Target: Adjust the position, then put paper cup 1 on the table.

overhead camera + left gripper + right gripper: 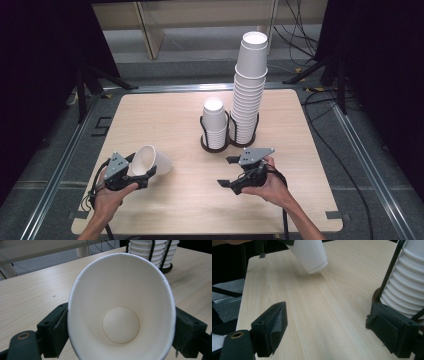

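Observation:
A single white paper cup (151, 161) lies tilted on its side at the front left of the wooden table (165, 120), with my left gripper (142, 173) shut on it near the rim. In the left gripper view the cup (120, 302) gapes toward the camera, both pads (58, 326) pressed against its sides. My right gripper (228, 172) stands open and empty in front of the cup holder. In the right gripper view its jaws (332, 325) are spread over bare wood, with the held cup (310, 253) farther off.
A black wire holder (204, 142) at the table's middle carries a short stack of cups (215, 122) and a tall stack (248, 90). The tall stack (409, 282) stands close to the right gripper's right-hand jaw. Cables and metal rails surround the table.

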Available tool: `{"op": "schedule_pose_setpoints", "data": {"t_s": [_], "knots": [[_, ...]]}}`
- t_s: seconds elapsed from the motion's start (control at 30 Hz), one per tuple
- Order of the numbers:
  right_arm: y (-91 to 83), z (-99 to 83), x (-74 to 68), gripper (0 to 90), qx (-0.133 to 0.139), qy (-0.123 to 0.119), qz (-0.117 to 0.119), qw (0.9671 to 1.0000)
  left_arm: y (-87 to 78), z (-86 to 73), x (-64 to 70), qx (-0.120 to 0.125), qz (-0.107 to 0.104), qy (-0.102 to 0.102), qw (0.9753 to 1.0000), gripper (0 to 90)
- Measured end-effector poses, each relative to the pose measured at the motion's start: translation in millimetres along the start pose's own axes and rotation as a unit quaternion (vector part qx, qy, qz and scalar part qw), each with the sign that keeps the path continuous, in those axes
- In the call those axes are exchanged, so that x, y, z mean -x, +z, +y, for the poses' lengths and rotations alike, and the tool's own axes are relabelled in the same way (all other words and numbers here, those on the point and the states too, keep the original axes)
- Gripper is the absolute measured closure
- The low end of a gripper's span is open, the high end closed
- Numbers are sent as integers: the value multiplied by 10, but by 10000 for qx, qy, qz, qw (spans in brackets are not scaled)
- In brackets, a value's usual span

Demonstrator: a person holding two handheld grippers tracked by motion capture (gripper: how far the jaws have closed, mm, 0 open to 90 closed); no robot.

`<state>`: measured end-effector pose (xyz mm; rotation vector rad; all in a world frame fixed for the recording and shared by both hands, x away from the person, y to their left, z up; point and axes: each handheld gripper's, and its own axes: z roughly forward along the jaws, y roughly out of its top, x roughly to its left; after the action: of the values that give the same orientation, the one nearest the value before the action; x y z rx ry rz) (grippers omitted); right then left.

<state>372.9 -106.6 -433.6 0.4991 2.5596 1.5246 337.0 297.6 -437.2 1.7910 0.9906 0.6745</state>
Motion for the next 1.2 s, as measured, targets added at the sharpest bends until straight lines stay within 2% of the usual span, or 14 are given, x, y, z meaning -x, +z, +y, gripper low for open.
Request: {"op": "schedule_pose_setpoints", "data": {"t_s": [0.2,0.27,0.43,0.53,0.57,0.67,0.77,0.83,0.9,1.0,1.03,1.07,1.1,1.2], "knots": [[7,-33,-4,166,-85,-93,-96,9999,98,63,-127,-93,172,-68,9998,151],[-4,-44,-2,166,-102,18,-86,9999,130,78,-164,-130,173,-123,9997,149],[-15,-47,20,167,-85,-36,-129,9999,227,79,-274,-240,288,-126,9992,148],[-16,-53,27,169,-89,58,-70,9999,285,74,-326,-262,313,-151,9991,148],[-17,-54,31,170,-87,58,-79,9999,306,75,-338,-300,372,-101,9988,148],[-13,-56,34,170,-82,60,-69,9999,360,89,-359,-347,415,-54,9985,146],[-8,-56,32,170,-95,17,-104,9999,401,97,-371,-315,405,-126,9986,145],[-3,-68,36,169,-109,73,-105,9999,411,126,-375,-398,491,-21,9980,144],[-2,-72,45,170,-103,33,-133,9999,447,144,-390,-407,444,-109,9981,144],[8,-82,59,170,-99,-37,-120,9999,498,165,-412,-457,439,-111,9979,142],[5,-84,40,172,-146,104,-80,9998,513,170,-414,-439,459,-120,9979,141],[6,-81,49,173,-126,18,-101,9999,525,182,-419,-470,443,-82,9979,141],[7,-82,38,174,-143,103,-65,9998,535,191,-420,-492,442,-58,9978,141],[9,-83,41,175,-151,88,-64,9998,564,224,-421,-567,434,-18,9974,140]]}}
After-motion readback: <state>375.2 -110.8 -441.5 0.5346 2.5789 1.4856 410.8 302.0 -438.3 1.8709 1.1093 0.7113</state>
